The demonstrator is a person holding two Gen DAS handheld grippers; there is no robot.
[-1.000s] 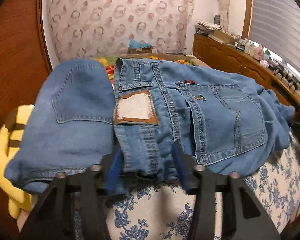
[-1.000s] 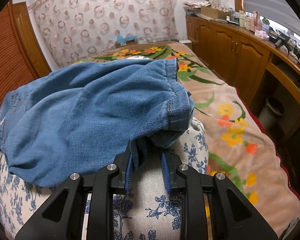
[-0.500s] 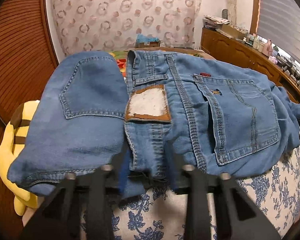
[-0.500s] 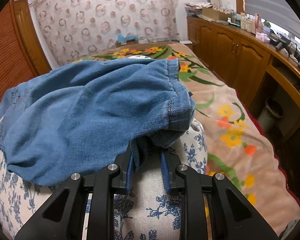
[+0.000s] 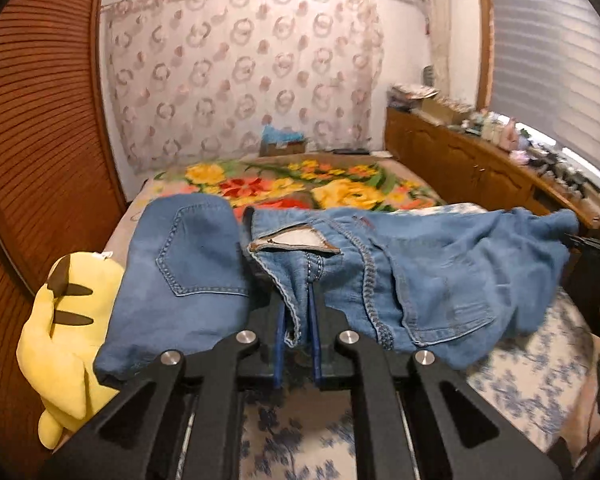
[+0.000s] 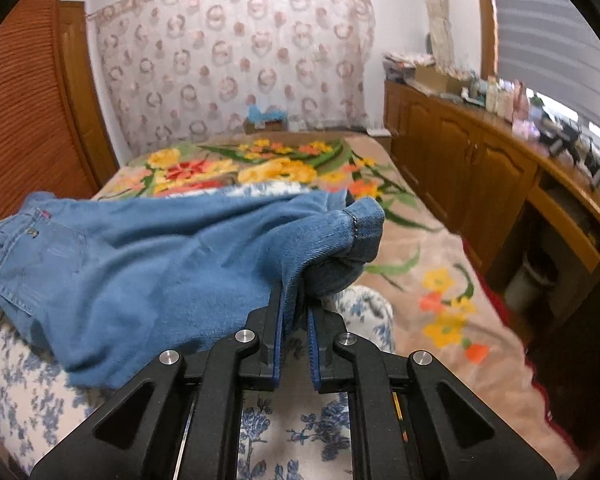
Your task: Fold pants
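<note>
On the bed (image 6: 440,280), both jaws closing on the jeans (image 5: 440,272): left gripper (image 5: 298,332) pinching waistband, right gripper (image 6: 296,320) pinching hem; denim now raised off the cushion since a second ago; lift for the fold looks underway.

Blue denim pants (image 5: 432,276), back pockets up, draped across bed

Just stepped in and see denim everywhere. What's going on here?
A person holding a gripper in each hand is folding a pair of jeans on a blue-flowered cushion on the bed. The left gripper is closing on the waistband edge near the leather patch; the right gripper is closing on the denim by the hem end. A second folded pair lies beside a yellow plush toy.
</note>
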